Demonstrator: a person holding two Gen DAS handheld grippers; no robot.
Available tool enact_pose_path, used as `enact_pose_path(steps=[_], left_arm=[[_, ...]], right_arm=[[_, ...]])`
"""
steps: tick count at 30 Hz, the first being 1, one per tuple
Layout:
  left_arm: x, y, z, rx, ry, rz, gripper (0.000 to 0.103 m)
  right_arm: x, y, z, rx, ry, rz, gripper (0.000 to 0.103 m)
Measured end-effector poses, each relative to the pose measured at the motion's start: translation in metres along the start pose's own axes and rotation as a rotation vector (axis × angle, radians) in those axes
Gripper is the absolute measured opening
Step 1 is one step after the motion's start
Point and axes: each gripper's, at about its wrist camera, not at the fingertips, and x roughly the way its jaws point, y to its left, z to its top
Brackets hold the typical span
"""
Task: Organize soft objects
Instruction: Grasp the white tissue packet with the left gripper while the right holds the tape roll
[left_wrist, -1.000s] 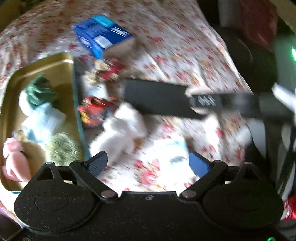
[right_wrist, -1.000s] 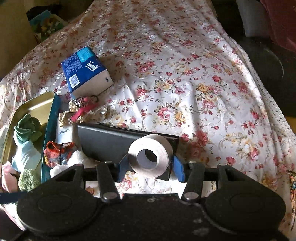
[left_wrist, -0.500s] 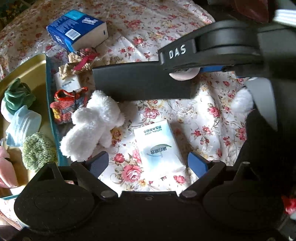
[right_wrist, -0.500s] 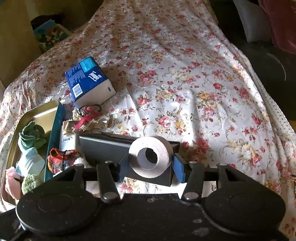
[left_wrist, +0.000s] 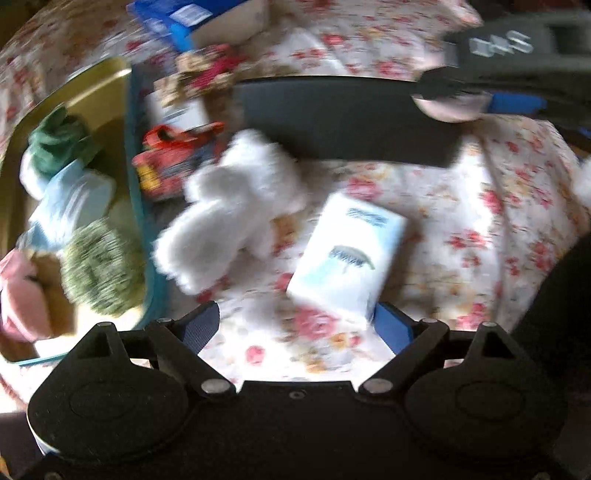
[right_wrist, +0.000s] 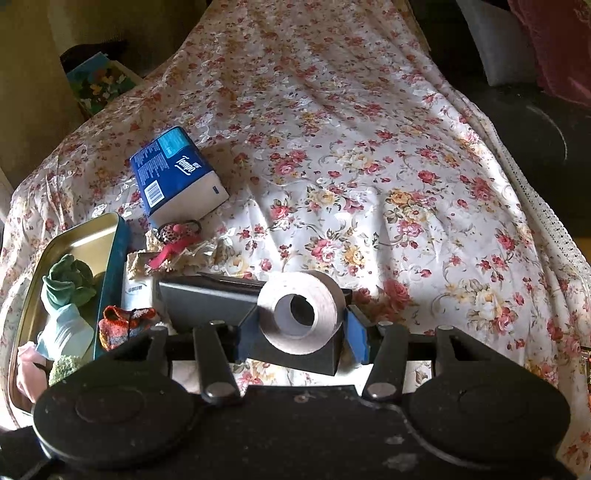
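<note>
My left gripper (left_wrist: 295, 325) hangs low over the floral bedspread, pointing steeply down, its jaws wide and closing. The near corner of a white tissue pack (left_wrist: 347, 258) lies by the right pad, unpressed. A white plush toy (left_wrist: 236, 206) lies just left of the pack. My right gripper (right_wrist: 300, 332) is shut on a pale paper roll (right_wrist: 301, 314). A long black box (right_wrist: 207, 299) runs left from behind the roll; I cannot tell whether it is gripped too. The gold tray (right_wrist: 85, 232) holds several soft items.
A blue Tempo tissue pack (right_wrist: 177, 173) lies beyond the tray. A red knitted pouch (left_wrist: 173, 158) and a leopard-print hair tie (right_wrist: 177, 232) sit beside the tray's blue rim. The bed's right edge (right_wrist: 546, 221) drops to dark furniture. The left wrist view is blurred.
The left gripper has sunk toward the bed and tipped further down, so the tissue pack and plush toy look larger and nearer. The right gripper still holds the roll, hardly moved.
</note>
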Motion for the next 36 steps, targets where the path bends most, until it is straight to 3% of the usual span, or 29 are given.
enact_pose_path(steps=[4, 8, 17, 26, 36], left_arm=[[0.002, 0.025, -0.001, -0.101, 0.014, 0.062, 0.085], [0.002, 0.034, 0.000, -0.183, 0.044, 0.021, 0.079], [-0.013, 0.003, 0.019, -0.180, -0.020, -0.097, 0.083], [0.018, -0.003, 0.038, -0.293, 0.038, -0.071, 0.082], [0.035, -0.007, 0.040, -0.304, 0.071, -0.044, 0.077]], right_arm=[[-0.001, 0.002, -0.001, -0.005, -0.004, 0.002, 0.050], [-0.004, 0.002, -0.002, -0.009, -0.012, 0.003, 0.050], [-0.009, 0.000, -0.002, 0.009, -0.035, 0.006, 0.050], [-0.009, -0.003, -0.002, 0.017, -0.040, 0.021, 0.050], [-0.009, -0.004, -0.004, 0.033, -0.037, 0.045, 0.050]])
